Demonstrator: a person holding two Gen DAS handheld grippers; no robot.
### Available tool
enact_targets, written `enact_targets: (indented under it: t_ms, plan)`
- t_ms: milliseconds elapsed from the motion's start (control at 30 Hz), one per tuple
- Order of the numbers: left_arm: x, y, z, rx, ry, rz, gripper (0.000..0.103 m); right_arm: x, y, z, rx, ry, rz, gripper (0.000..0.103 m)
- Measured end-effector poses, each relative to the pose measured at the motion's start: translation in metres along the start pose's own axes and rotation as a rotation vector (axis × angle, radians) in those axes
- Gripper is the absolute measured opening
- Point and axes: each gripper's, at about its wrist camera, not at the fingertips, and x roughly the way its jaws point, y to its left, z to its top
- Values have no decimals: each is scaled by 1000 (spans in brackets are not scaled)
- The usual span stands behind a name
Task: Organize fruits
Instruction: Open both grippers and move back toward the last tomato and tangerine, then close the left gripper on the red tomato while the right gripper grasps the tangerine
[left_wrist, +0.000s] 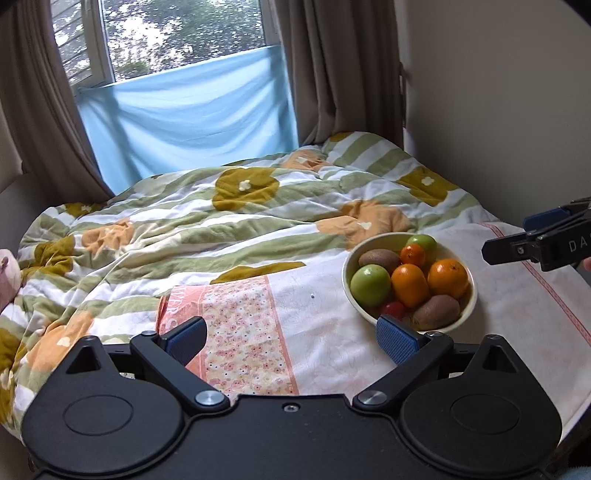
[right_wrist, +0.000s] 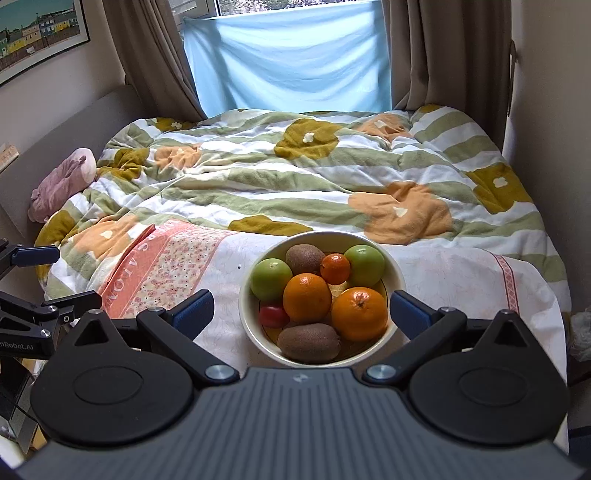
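A cream bowl (right_wrist: 321, 235) stands on a white cloth with a pink floral band (right_wrist: 443, 273) at the near end of the bed. In it lie two green apples (right_wrist: 270, 279), two kiwis (right_wrist: 308, 342), two large oranges (right_wrist: 359, 308), a small mandarin (right_wrist: 335, 268) and a small red fruit (right_wrist: 272, 315). My right gripper (right_wrist: 302, 314) hovers over the near side of the bowl, open, its blue pads wide to either side and nothing held. My left gripper (left_wrist: 291, 341) is open over the cloth, to the left of the bowl (left_wrist: 384, 242). Each gripper shows at the edge of the other's view: left gripper (right_wrist: 62, 280), right gripper (left_wrist: 504, 236).
A rumpled quilt with green stripes and flowers (right_wrist: 295, 177) covers the bed behind the cloth. A pink plush toy (right_wrist: 62, 181) lies at the bed's left edge. Brown curtains (right_wrist: 443, 55) and a blue sheet (right_wrist: 291, 55) hang at the window. A wall (left_wrist: 498, 110) runs along the right.
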Motion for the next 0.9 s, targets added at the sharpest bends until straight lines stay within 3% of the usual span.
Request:
enact_targets:
  t_ms: [333, 533, 767, 900]
  plan:
    - [32, 12, -45, 144, 64, -190, 98, 14, 47, -52, 130, 50, -70, 103]
    - [67, 7, -64, 189, 107, -261, 88, 36, 64, -80, 155, 88, -89, 103]
    - [98, -1, -78, 218, 156, -332, 69, 61, 78, -97, 180, 122, -81, 103]
    - [110, -5, -84, 217, 175, -342, 65, 71, 81, -101, 191, 132, -78, 103]
